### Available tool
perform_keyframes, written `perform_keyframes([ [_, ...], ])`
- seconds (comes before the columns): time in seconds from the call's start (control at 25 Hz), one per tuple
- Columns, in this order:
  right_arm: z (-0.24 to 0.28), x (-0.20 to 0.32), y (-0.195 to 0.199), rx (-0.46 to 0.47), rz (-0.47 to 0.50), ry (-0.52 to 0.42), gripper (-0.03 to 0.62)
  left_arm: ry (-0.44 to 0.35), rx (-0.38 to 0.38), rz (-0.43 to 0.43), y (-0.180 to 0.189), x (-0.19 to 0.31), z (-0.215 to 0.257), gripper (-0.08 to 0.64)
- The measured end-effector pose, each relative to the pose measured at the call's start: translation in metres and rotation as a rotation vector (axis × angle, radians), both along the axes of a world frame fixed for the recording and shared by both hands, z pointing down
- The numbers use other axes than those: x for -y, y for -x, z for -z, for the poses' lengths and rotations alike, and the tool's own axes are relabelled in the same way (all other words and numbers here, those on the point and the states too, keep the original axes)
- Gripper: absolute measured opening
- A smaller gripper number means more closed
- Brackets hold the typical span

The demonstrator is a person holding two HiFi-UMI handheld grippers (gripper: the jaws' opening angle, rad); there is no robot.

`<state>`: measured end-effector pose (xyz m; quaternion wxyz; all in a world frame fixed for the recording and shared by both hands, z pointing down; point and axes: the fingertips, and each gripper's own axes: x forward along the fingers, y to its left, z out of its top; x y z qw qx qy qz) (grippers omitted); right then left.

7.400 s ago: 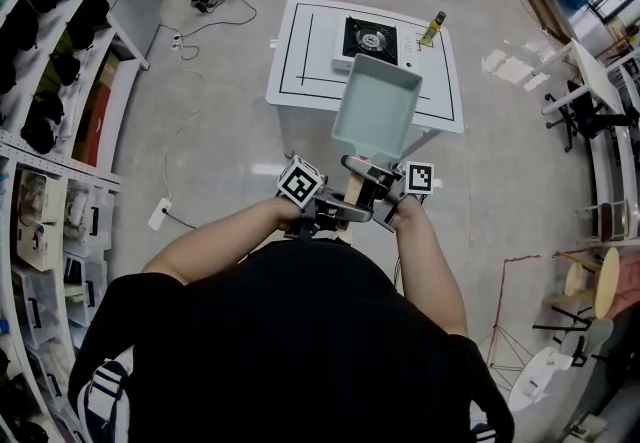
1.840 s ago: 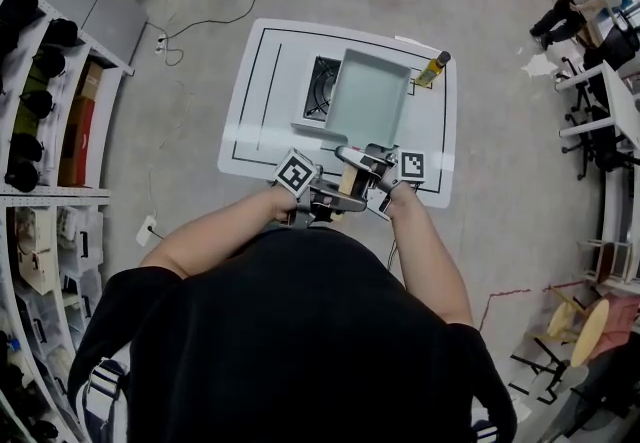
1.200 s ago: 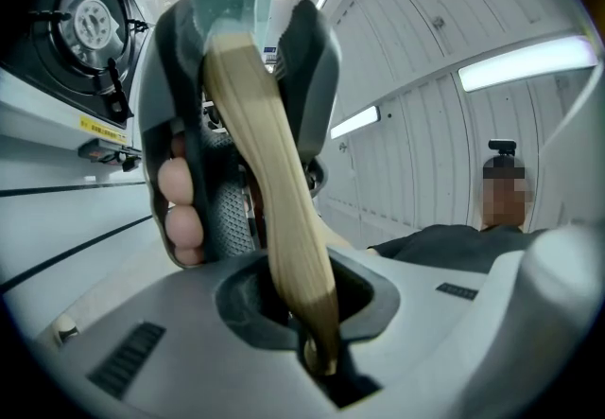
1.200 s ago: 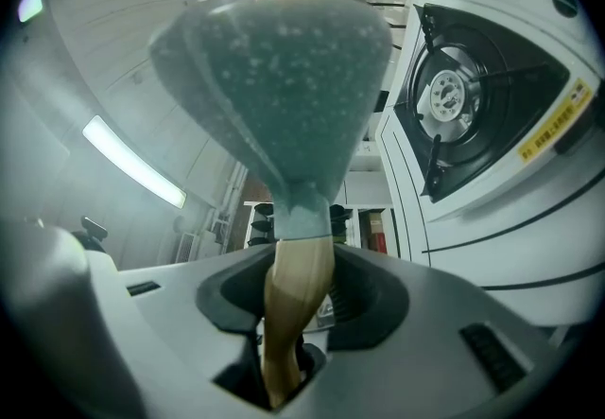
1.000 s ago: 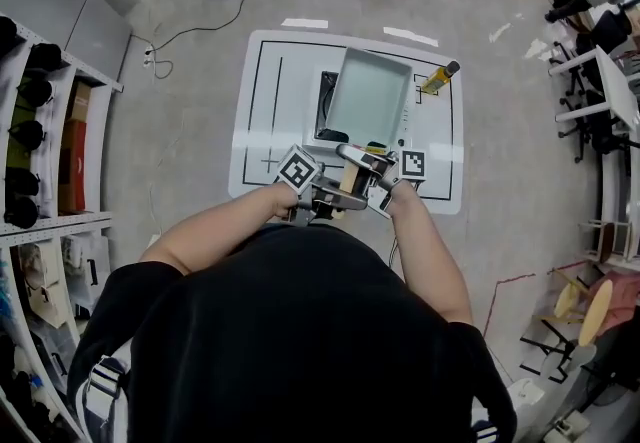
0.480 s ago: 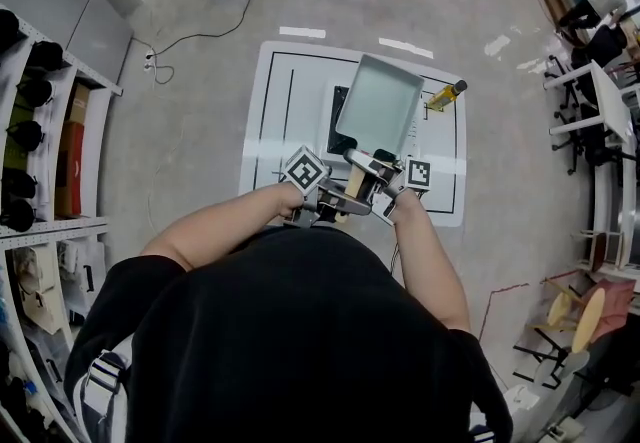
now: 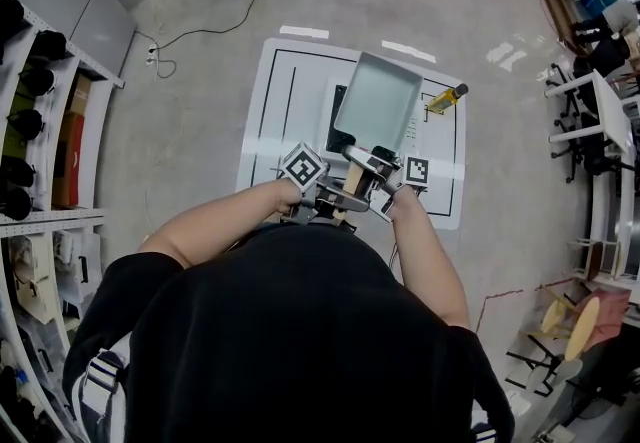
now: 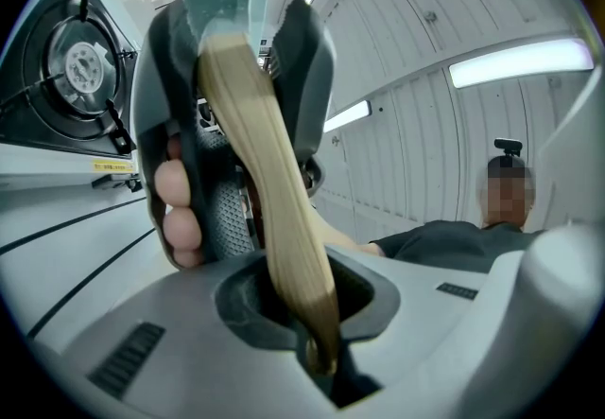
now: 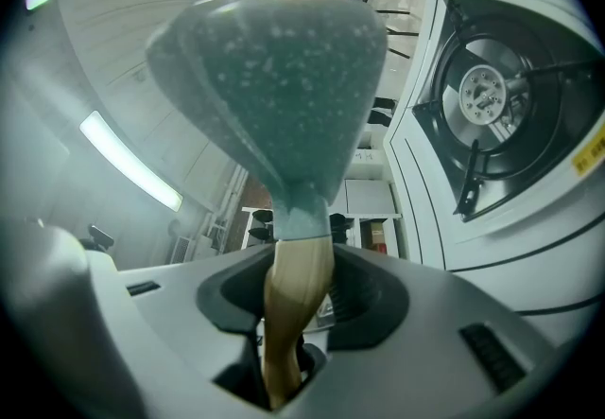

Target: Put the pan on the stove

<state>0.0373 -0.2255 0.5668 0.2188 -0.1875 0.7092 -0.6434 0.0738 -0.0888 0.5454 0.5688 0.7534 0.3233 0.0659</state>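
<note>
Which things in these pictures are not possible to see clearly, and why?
Stove, head view: mostly covered by the pan; whether they touch is unclear.
Bottle, head view: too small to read its label.
Pan body, left gripper view: cut off by the top edge.

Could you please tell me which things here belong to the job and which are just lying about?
Part of the job: pan, its wooden handle clamped by the left gripper and right gripper; stove on the table.
Just lying about: bottle on the table; shelves at the left.
</note>
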Motion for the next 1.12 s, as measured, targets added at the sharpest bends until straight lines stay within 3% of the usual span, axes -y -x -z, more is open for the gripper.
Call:
perform_keyframes([
  [0.24,-0.001,-0.003,-0.011,0.022,0.035,-0.001,0.147,0.001,0.046,0.043,-0.015,-0.001,-0.004,0.052],
  [0.36,0.0,-0.002,-0.017,0.025,0.053,-0.01,0.147,-0.02,0.027,0.063,-0.025,0.001,-0.004,0.052],
  [0.52,0.0,-0.002,-0.028,0.037,0.07,-0.002,0.147,0.032,0.037,0.074,-0.038,-0.001,0.0,0.052],
  [0.68,-0.001,-0.002,-0.036,0.042,0.089,0.001,0.147,-0.014,0.053,0.099,-0.049,0.003,-0.005,0.052],
  [1.04,-0.012,0.0,-0.041,0.05,0.119,0.024,0.147,-0.027,0.028,0.145,-0.059,0.01,-0.017,0.052],
  [1.12,-0.017,0.0,-0.041,0.05,0.121,0.035,0.146,0.005,0.038,0.149,-0.059,0.009,-0.02,0.052],
])
